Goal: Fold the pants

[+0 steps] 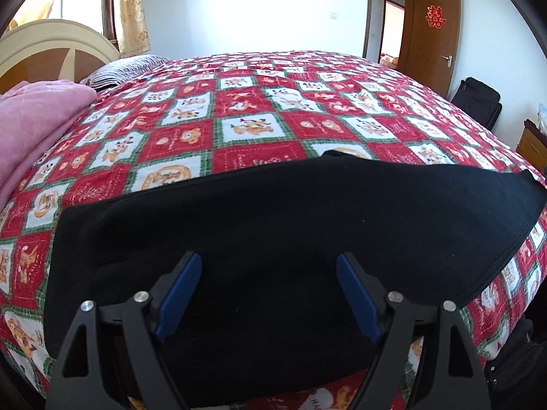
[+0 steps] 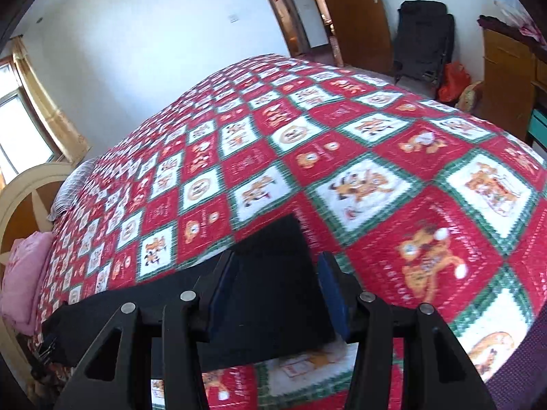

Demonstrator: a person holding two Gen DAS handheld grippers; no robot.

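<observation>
Left gripper [image 1: 268, 263] nearest the lens in its own view: blue pads [image 1: 181, 295] spread wide, nothing pinched between them, poised over the black pants [image 1: 273, 212]. Pants lie flat across the near edge of the bed, on a red, white and green patchwork quilt [image 1: 259, 109], one end reaching toward the right of the left wrist view. Pink blanket [image 1: 37, 116] bunched at the left by the cream headboard [image 1: 51, 39]; striped pillow [image 1: 126, 70] just behind it. Brown door [image 1: 432, 34] with a red paper cutting stands open at the far right. Right wrist view is blurred. Right gripper [image 2: 275, 259] sits at about half width, with the squared end of the pants [image 2: 273, 294] lying between its fingers; whether the pads press the cloth cannot be told, possibly they only straddle it. Black bag [image 2: 424, 41] and an orange sack [image 2: 453, 80] stand on the floor beyond the bed.
</observation>
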